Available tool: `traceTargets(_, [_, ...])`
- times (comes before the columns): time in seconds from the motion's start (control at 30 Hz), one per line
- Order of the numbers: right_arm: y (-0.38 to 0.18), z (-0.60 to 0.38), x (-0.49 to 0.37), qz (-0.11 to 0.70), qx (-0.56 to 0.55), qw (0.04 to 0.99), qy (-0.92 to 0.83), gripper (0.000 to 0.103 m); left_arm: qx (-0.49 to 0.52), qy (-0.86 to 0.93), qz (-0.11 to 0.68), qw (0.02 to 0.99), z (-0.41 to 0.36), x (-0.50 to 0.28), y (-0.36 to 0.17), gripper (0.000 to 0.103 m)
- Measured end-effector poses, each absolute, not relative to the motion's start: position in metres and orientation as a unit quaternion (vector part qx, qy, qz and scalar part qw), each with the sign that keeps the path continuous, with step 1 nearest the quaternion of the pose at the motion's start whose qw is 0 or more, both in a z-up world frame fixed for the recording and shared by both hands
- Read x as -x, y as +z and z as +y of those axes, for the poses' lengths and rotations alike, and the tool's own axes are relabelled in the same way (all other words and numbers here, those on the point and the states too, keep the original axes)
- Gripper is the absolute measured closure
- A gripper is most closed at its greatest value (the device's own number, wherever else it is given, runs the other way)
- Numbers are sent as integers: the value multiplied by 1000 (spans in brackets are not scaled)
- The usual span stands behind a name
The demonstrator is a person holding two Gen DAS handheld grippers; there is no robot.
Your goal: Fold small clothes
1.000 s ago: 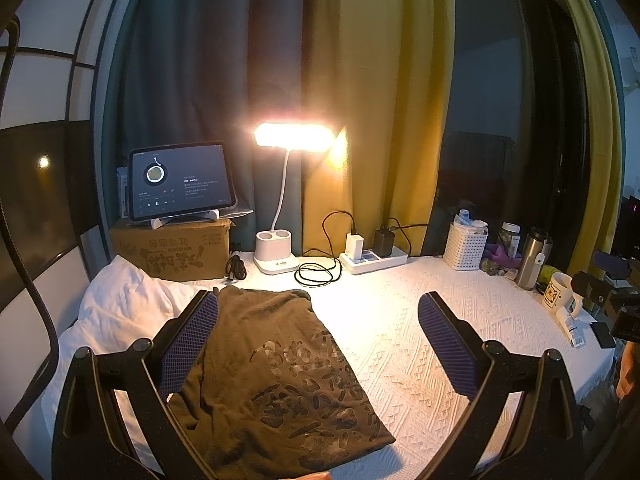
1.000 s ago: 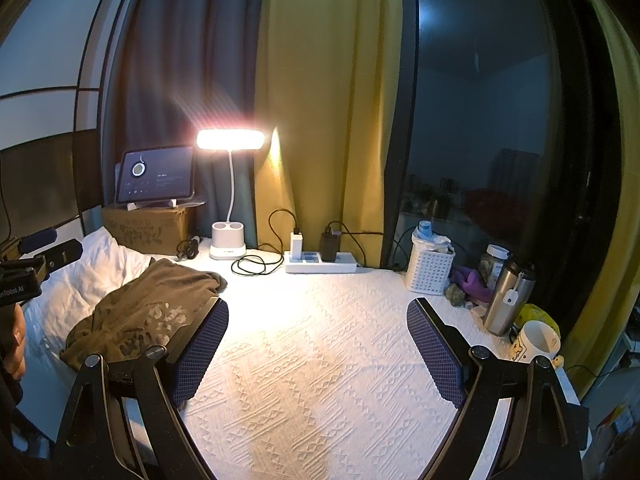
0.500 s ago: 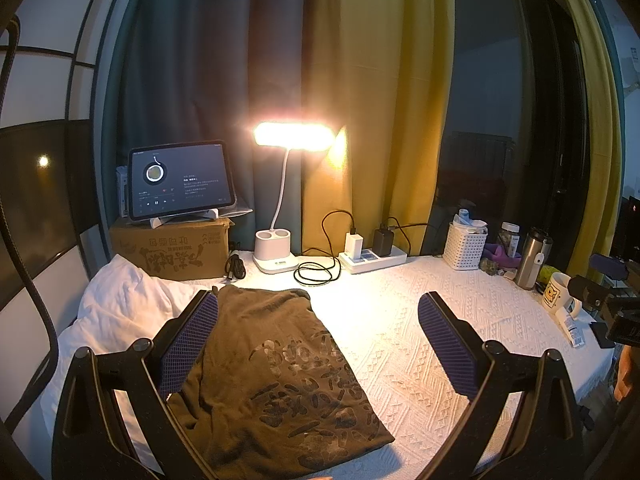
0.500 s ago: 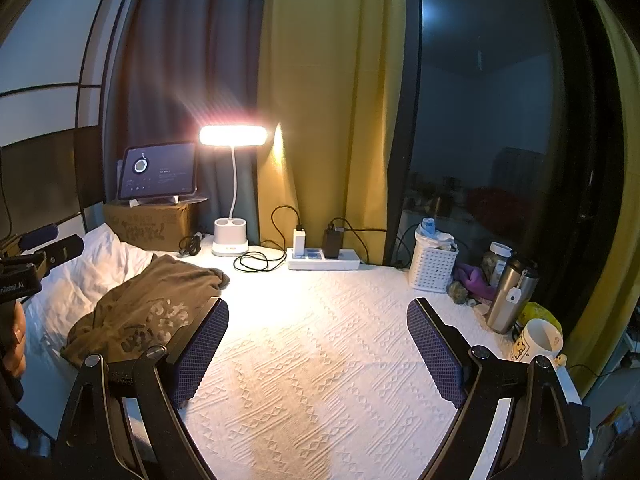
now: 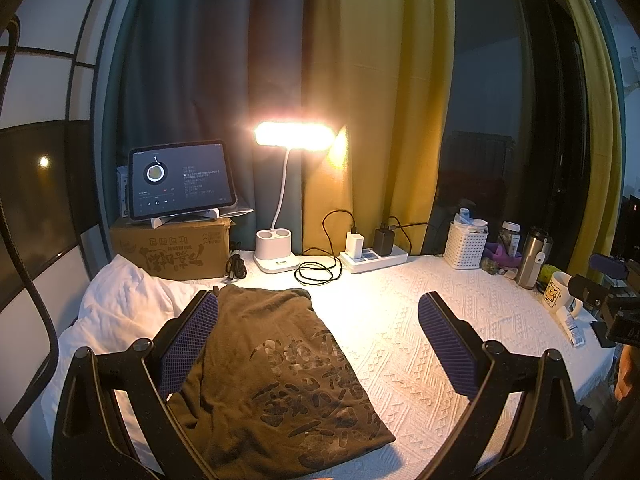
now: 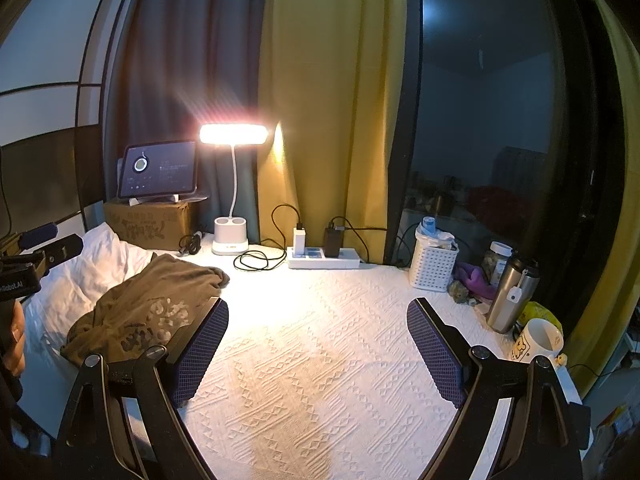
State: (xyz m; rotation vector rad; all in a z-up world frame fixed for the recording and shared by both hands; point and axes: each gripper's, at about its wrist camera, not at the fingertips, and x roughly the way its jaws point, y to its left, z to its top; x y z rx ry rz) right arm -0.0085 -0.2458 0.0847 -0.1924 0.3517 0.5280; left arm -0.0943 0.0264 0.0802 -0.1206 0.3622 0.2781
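Lying flat on the white textured cloth [image 5: 400,344], the brown T-shirt [image 5: 280,368] sits untouched. Left gripper [image 5: 318,340] jaws apart, empty. Right gripper [image 6: 318,344] jaws apart, empty.

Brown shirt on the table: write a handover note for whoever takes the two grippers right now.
Left gripper: open, holding nothing, raised over the brown shirt.
Right gripper: open, holding nothing, over bare white tablecloth to the right of the shirt.
Shirt: lies at the left of the table, print side up, partly on a white cloth, rumpled at the far end. No gripper touches it.
Done: no neat fold shows yet.
Left: grip the shirt, spread it flat on the free tablecloth, then fold it. Keep clear of the lamp, cables and mug.
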Motion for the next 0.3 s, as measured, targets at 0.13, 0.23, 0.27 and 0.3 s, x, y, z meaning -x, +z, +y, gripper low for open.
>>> traceTargets(0.13, [84,-245,9,173,95,945,260,11,61,139,180,972,27,94,80,4])
traceTargets(0.23, [82,-245,8,174,95,945,260,11,61,140,180,972,28,94,79,4])
traceTargets(0.27, [81,-244,7,175,96,945,261,11,62,141,180,971,28,94,79,4])
traceTargets(0.3, [82,-244,7,176,96,945,260,11,64,141,182,971,28,94,78,4])
